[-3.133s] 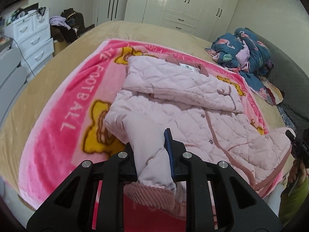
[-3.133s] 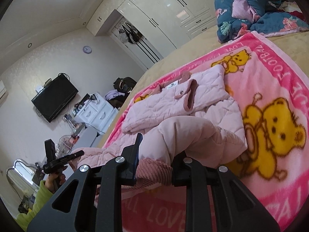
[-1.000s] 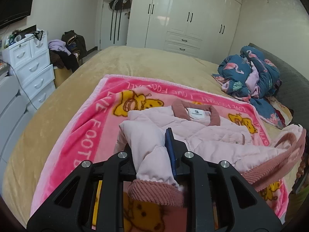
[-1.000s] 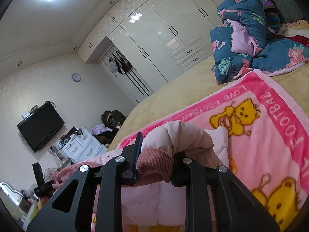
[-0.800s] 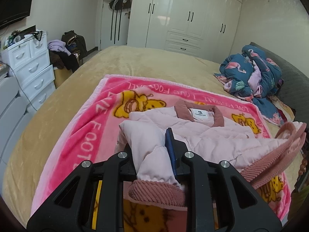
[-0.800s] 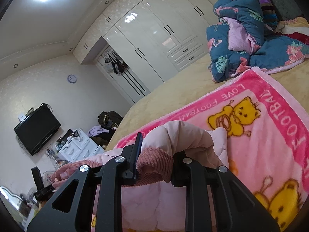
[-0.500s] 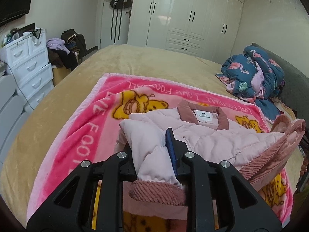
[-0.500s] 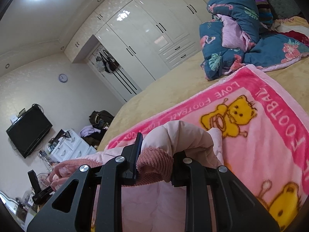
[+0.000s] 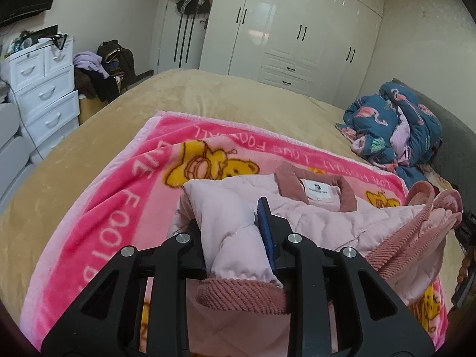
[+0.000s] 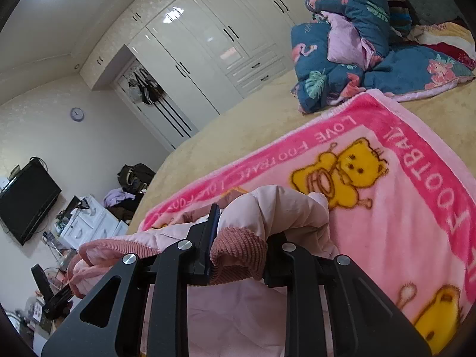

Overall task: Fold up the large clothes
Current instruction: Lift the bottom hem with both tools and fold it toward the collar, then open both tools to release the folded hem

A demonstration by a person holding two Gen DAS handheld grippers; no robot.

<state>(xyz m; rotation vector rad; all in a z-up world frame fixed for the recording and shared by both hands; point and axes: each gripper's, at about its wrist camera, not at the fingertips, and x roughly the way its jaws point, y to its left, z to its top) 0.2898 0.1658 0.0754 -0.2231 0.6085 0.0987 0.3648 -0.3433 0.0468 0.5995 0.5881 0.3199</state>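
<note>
A pale pink quilted jacket with dusty-pink corduroy trim lies on a pink teddy-bear blanket on the bed. Its collar and label face me at the far end. My left gripper is shut on one bottom corner of the jacket, the ribbed hem bunched below the jaws. My right gripper is shut on the other bottom corner. Both corners are lifted above the blanket, the hem stretched between them, over the jacket's upper part.
A heap of blue flamingo bedding lies at the bed's far right, also in the right wrist view. White drawers and a clothes pile stand left of the bed. White wardrobes line the back wall. Tan bedspread surrounds the blanket.
Both grippers have lifted the jacket's bottom hem off the blanket and carried it forward toward the collar. Over the last second they kept moving forward.
</note>
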